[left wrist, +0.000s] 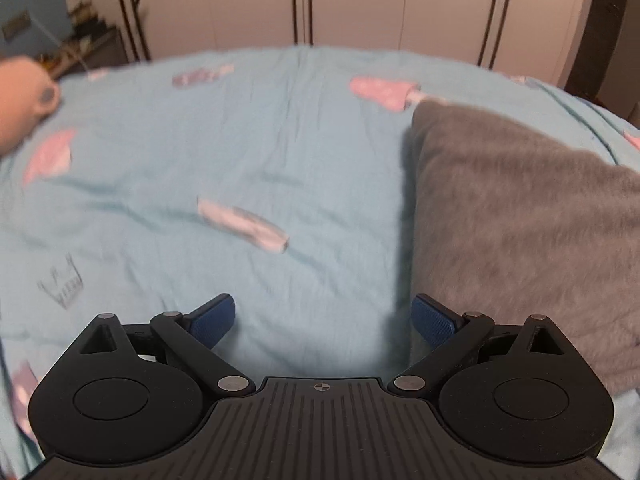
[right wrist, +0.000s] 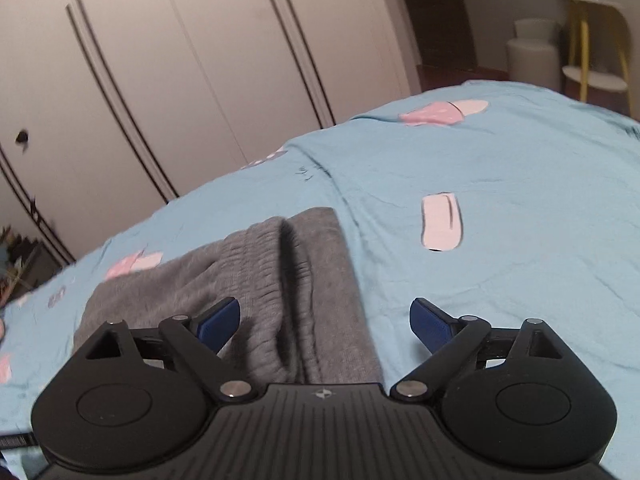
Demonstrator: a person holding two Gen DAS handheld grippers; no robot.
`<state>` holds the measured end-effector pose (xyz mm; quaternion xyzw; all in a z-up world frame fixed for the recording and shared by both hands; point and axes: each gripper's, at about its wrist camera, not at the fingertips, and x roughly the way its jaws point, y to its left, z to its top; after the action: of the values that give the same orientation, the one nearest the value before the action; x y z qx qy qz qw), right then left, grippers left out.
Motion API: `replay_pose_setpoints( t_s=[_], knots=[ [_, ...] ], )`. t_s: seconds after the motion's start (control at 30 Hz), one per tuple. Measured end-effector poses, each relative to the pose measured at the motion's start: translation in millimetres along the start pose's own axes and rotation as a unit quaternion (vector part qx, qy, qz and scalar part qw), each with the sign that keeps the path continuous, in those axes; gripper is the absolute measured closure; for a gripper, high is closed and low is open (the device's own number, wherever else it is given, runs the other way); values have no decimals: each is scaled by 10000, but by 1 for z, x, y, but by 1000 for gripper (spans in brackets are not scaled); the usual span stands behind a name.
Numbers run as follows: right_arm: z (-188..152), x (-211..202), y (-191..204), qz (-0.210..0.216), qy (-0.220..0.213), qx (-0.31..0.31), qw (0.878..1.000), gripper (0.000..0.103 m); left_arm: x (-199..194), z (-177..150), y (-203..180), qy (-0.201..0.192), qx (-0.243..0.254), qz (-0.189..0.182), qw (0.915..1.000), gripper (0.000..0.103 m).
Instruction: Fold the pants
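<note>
Grey fleece pants [left wrist: 520, 216] lie folded on a light blue bedsheet [left wrist: 240, 152], filling the right side of the left wrist view. My left gripper [left wrist: 323, 320] hovers over bare sheet just left of the pants' edge, its blue pads wide apart and nothing between them. In the right wrist view the pants [right wrist: 256, 280] show their ribbed elastic waistband, bunched with a dark fold. My right gripper [right wrist: 325, 322] stands open above that waistband; the cloth lies below the gap and neither pad touches it.
White wardrobe doors [right wrist: 160, 80] with dark vertical trim stand behind the bed. A cluttered low stand [left wrist: 88, 40] sits at far left, and a yellow-legged side table [right wrist: 592, 40] with a white canister stands at far right. A pale rounded object [left wrist: 20, 100] lies at the bed's left edge.
</note>
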<state>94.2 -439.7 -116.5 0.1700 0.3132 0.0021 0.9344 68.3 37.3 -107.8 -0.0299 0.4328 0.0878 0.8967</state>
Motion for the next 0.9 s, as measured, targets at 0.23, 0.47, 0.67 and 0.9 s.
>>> replay_pose_setpoints(
  t_s=[0.23, 0.47, 0.67, 0.9],
  knots=[
    [-23, 12, 25, -105, 307, -672, 9972, 4, -8, 18, -24, -84, 36, -880, 9961, 4],
    [-25, 11, 13, -101, 726, -552, 9958, 3, 23, 4, -49, 409, 713, -577, 9949, 2],
    [-26, 21, 5, 74, 890, -361, 9953, 3, 19, -2, -23, 521, 545, -628, 9952, 1],
    [-25, -12, 15, -134, 314, -768, 9965, 3, -17, 10, -2, -5, 737, 64, 9973, 2]
  ],
)
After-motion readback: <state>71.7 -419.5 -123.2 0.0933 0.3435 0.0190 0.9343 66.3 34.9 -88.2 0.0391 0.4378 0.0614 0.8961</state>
